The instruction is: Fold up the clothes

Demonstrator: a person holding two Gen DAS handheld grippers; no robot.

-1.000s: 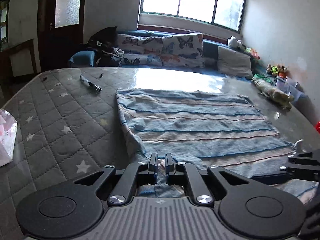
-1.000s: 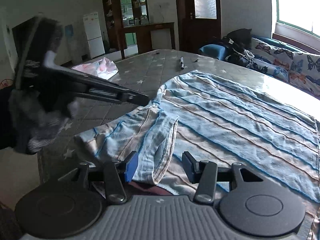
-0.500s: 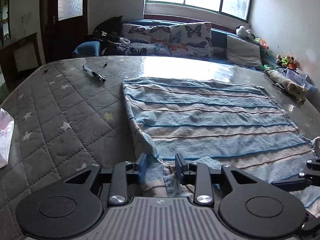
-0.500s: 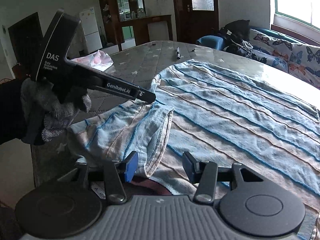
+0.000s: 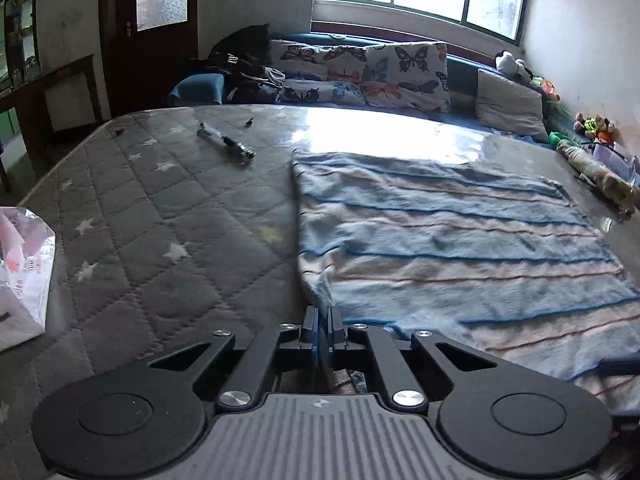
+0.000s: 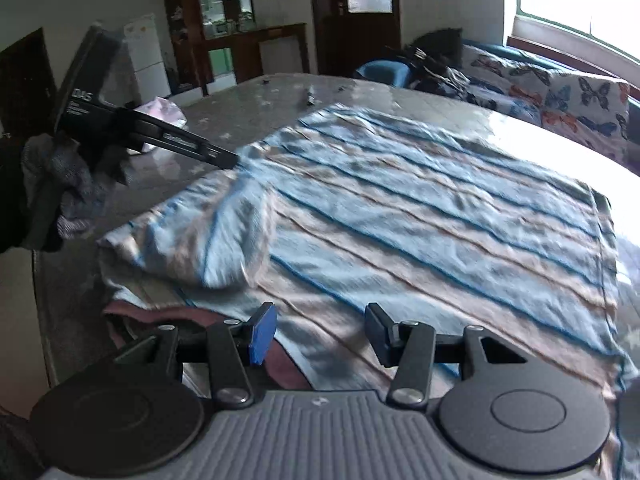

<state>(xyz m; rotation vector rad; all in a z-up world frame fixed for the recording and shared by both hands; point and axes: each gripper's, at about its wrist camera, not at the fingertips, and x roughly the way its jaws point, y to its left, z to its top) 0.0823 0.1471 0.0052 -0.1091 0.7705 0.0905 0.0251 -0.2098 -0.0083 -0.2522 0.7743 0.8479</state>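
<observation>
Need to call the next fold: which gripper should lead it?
Left. The left gripper is shut on the striped cloth's near edge, ready to lift. The right gripper hangs open above the cloth, gripping nothing.

home living room, butterfly cushions [image 5: 404, 68], fridge [image 6: 146, 56]

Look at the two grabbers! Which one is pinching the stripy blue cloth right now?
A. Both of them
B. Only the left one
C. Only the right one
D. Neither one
B. The left gripper has its jaws pressed together on the edge of the stripy blue cloth, while the right gripper hangs over the cloth with its jaws wide apart, holding nothing.
</observation>
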